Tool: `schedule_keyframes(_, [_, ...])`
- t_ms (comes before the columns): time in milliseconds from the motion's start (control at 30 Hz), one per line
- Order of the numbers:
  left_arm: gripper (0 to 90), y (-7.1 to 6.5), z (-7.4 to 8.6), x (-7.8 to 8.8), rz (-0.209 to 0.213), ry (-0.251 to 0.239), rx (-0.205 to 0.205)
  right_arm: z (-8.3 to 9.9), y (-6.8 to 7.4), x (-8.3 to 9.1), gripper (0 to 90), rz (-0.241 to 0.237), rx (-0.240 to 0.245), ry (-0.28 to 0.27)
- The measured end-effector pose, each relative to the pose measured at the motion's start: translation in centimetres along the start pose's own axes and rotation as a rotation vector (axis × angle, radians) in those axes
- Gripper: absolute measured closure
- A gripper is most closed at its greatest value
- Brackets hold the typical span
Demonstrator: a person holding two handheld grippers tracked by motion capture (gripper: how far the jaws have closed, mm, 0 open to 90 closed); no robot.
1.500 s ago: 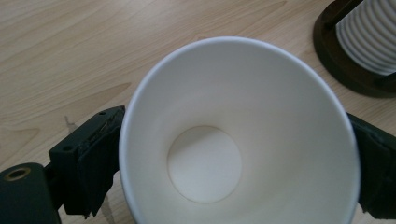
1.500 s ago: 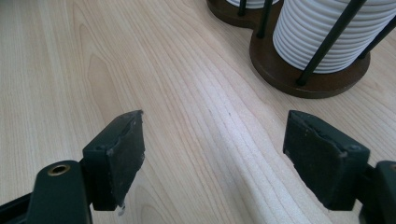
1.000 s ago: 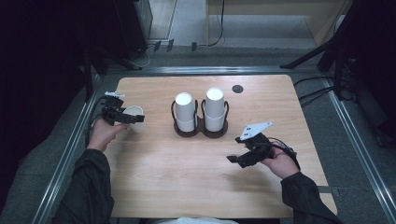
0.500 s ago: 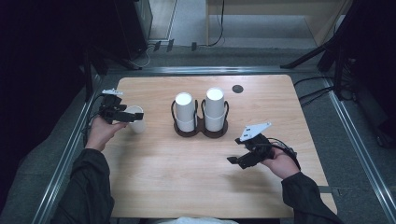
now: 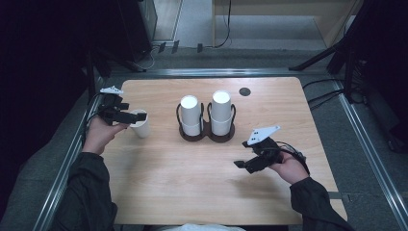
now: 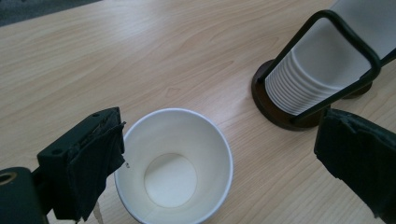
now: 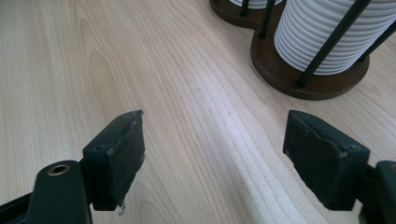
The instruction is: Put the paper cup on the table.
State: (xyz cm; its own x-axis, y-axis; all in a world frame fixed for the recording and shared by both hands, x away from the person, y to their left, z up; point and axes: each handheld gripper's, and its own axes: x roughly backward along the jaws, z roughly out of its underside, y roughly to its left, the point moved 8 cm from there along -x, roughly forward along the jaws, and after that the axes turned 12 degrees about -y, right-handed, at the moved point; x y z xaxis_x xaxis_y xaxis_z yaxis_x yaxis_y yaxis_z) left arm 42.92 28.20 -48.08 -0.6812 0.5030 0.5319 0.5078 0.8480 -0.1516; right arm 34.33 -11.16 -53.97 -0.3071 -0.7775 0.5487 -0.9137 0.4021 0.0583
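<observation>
A white paper cup (image 6: 173, 165) stood upright near the table's (image 5: 183, 192) left edge. The left gripper (image 6: 219, 158) gaped wide around it, one pad at the rim. The right gripper (image 7: 215, 154) hung open over bare pale wood, near the dark holder (image 5: 207, 132) of ribbed stacks.

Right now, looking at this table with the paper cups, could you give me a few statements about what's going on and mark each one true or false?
1. The single paper cup stands upright, mouth up, and is empty. True.
2. The left gripper has its jaws shut on that cup. False: the jaws stand open, one at the cup's rim.
3. The right gripper holds a cup. False: its jaws are open over bare table.
4. Two cup stacks sit in a dark holder. True.
</observation>
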Motion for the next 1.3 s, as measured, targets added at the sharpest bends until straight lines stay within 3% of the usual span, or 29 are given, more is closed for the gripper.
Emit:
schedule_keyframes(367, [6.2, -2.5, -0.7, 0.9, 0.081, -0.017, -0.006, -0.4, -0.1, -0.1, 21.3, -0.007, 0.006, -0.006])
schedule_keyframes(633, [7.7, -4.0, -0.8, 1.2, 0.078, -0.01, -0.026, -0.7, -0.3, -0.2, 21.3, -0.011, 0.011, -0.012])
schedule_keyframes(1300, [7.7, -8.0, -0.1, 0.4, 0.137, 0.009, -0.067, -1.2, -0.3, -0.5, 21.3, -0.02, 0.012, -0.011])
